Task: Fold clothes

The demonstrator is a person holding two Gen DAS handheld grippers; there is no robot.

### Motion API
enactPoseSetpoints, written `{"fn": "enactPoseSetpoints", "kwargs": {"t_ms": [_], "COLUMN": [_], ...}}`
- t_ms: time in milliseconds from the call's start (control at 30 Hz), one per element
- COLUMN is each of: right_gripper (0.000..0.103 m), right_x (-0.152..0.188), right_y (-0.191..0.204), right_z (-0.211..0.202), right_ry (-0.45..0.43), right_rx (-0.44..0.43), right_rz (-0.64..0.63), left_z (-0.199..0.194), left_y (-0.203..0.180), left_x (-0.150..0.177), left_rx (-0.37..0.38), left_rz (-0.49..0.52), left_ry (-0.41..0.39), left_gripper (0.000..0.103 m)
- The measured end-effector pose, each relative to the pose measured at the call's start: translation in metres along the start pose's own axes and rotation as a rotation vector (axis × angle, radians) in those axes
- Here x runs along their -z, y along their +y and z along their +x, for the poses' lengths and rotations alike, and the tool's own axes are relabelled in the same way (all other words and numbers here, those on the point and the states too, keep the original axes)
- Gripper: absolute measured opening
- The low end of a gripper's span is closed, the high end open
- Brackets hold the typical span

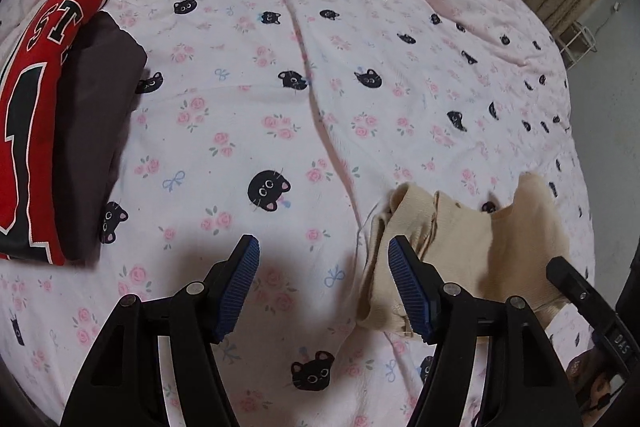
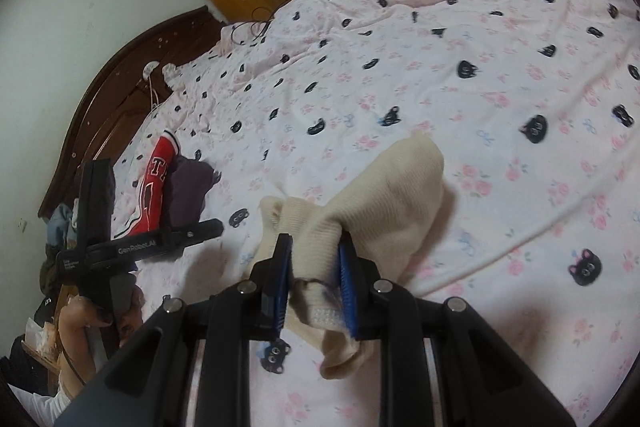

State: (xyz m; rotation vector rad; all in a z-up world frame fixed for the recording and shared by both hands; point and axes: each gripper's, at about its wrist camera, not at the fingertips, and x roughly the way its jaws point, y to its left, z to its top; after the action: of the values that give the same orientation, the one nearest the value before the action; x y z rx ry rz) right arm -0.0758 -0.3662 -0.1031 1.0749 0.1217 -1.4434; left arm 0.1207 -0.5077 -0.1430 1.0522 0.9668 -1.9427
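The red jersey [image 1: 36, 99], which lies on the bed, carries big black letters with a white outline. In the left wrist view the letters "ST" can be read near its upper part, and below them stands a large black figure that looks like a "1"; the rest of it is cut by the picture edge. In the right wrist view only a "T" is clear on it.

The left tool [image 2: 120, 251] shows white print "GenRobot.AI" on its black body; a smaller label beside it is too blurred to read.

The right tool [image 1: 612, 341] bears embossed letters, maybe "DAS".
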Motion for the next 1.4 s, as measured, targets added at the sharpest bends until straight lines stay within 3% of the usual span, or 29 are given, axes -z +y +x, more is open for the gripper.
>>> {"fn": "enactPoseSetpoints", "kwargs": {"t_ms": [433, 500, 633, 733, 867, 1000, 1067, 1233, 1400], "right_gripper": [0.023, 0.009, 0.008, 0.011, 0.034, 0.037, 0.043, 0.049, 0.054], "right_x": [0.008, 0.008, 0.003, 0.000, -0.012, -0.027, -0.036, -0.049, -0.047], "right_y": [0.055, 0.056, 0.057, 0.058, 0.050, 0.043, 0.040, 0.034, 0.036], "right_z": [0.066, 0.069, 0.069, 0.069, 0.059, 0.062, 0.069, 0.090, 0.115], "right_ry": [0.124, 0.130, 0.124, 0.127, 0.075, 0.083, 0.100, 0.150, 0.224], "right_rx": [-0.028, -0.038, -0.045, -0.004, 0.095, 0.197, 0.245, 0.276, 0.311], "right_rz": [-0.086, -0.082, -0.064, -0.079, -0.067, -0.053, -0.043, -0.026, -0.027], "left_z": [0.001, 0.001, 0.001, 0.003, 0.008, 0.015, 0.019, 0.032, 0.040], "left_y": [0.020, 0.022, 0.024, 0.022, 0.014, -0.006, -0.019, -0.042, -0.047], "left_x": [-0.001, -0.002, -0.003, -0.003, 0.001, 0.010, 0.017, 0.027, 0.029], "left_rx": [0.014, 0.017, 0.022, 0.026, 0.034, 0.042, 0.040, 0.000, -0.025], "left_rz": [-0.093, -0.099, -0.108, -0.101, -0.067, 0.006, 0.044, 0.119, 0.123], "left_ry": [0.025, 0.027, 0.030, 0.041, 0.069, 0.099, 0.112, 0.128, 0.136], "left_gripper": [0.062, 0.062, 0.062, 0.062, 0.062, 0.062, 0.062, 0.062, 0.062]}}
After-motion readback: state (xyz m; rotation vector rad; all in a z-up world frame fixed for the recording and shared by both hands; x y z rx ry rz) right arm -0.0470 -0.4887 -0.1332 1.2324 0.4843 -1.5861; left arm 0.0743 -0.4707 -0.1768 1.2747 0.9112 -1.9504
